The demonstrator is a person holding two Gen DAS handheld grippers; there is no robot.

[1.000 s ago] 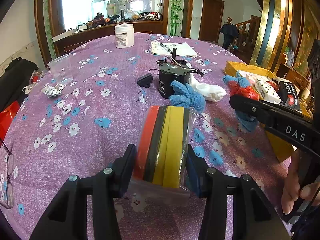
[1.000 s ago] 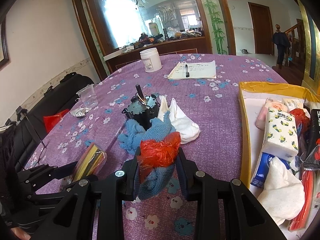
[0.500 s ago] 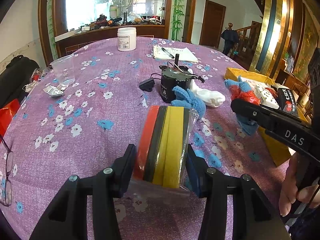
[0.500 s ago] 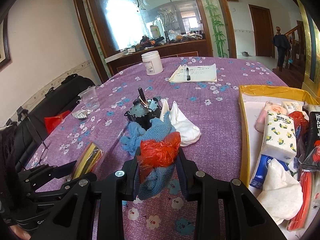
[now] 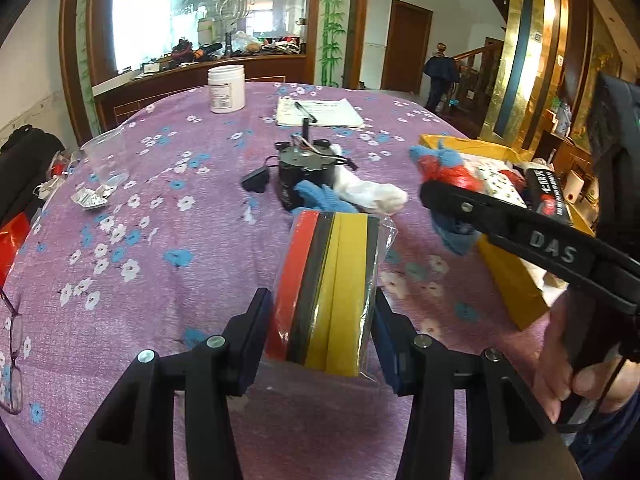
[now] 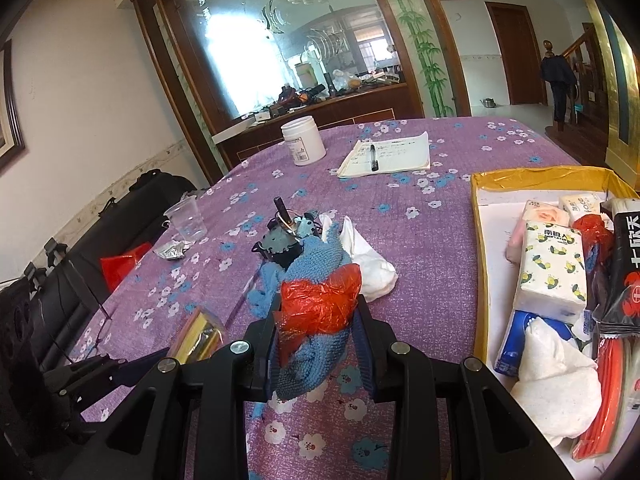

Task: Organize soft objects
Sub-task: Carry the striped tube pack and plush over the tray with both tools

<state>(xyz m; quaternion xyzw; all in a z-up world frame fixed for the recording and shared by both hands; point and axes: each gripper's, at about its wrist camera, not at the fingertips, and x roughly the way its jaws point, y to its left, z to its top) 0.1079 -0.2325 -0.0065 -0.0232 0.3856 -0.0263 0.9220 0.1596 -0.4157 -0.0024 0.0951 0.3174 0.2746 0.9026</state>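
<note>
My left gripper (image 5: 322,308) is shut on a plastic-wrapped pack of sponges (image 5: 330,288), striped red, black and yellow, held above the purple flowered tablecloth (image 5: 160,240). My right gripper (image 6: 316,334) is shut on a blue cloth with a red plastic bag (image 6: 318,300) bunched together; it also shows in the left wrist view (image 5: 448,178), off to the right. A yellow-rimmed box (image 6: 480,240) at the right holds tissue packs, a white cloth and snack packets. A second blue cloth (image 5: 324,196) and a white cloth (image 5: 372,194) lie beside a black motor (image 5: 304,172).
A white jar (image 5: 226,88), a notepad with a pen (image 5: 320,112) and a clear plastic cup (image 5: 104,160) stand on the table. Glasses (image 5: 10,344) lie at the left edge. A black bag (image 6: 152,192) sits beyond the table's left side.
Both grippers have risen slightly with their loads still held. The right gripper has drifted a little toward the box; the grips are unchanged.
</note>
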